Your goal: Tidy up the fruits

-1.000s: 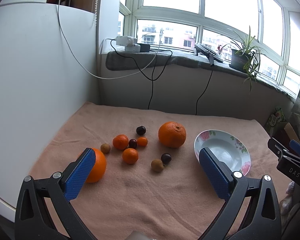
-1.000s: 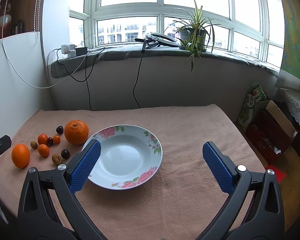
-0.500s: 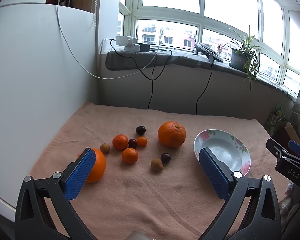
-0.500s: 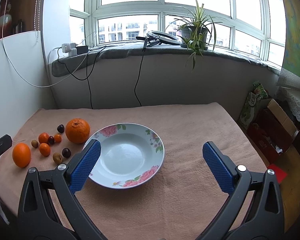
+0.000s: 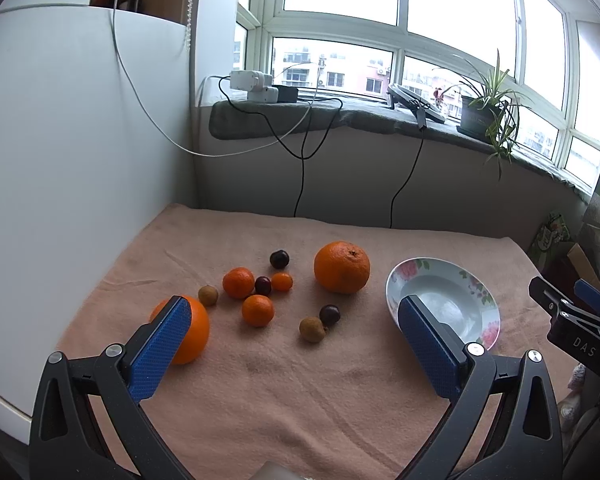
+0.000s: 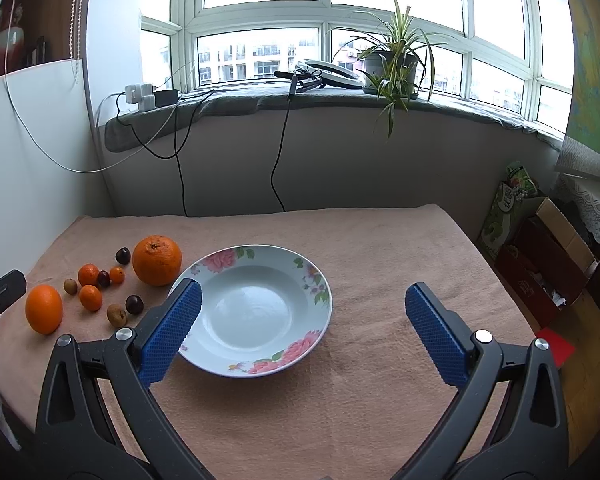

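The table, under a pink cloth, fills the lower half of both views; its right edge drops to the floor, and its left edge meets a white wall. Much bare cloth lies in the lower right of the right view. The flowered plate sits in the centre, nothing in it. Left of it, just beside the rim, is a big orange; a second orange lies near the left edge. Small tangerines and dark cherries lie between them, mostly apart. The left gripper and the right gripper both hover with fingers wide, holding nothing.
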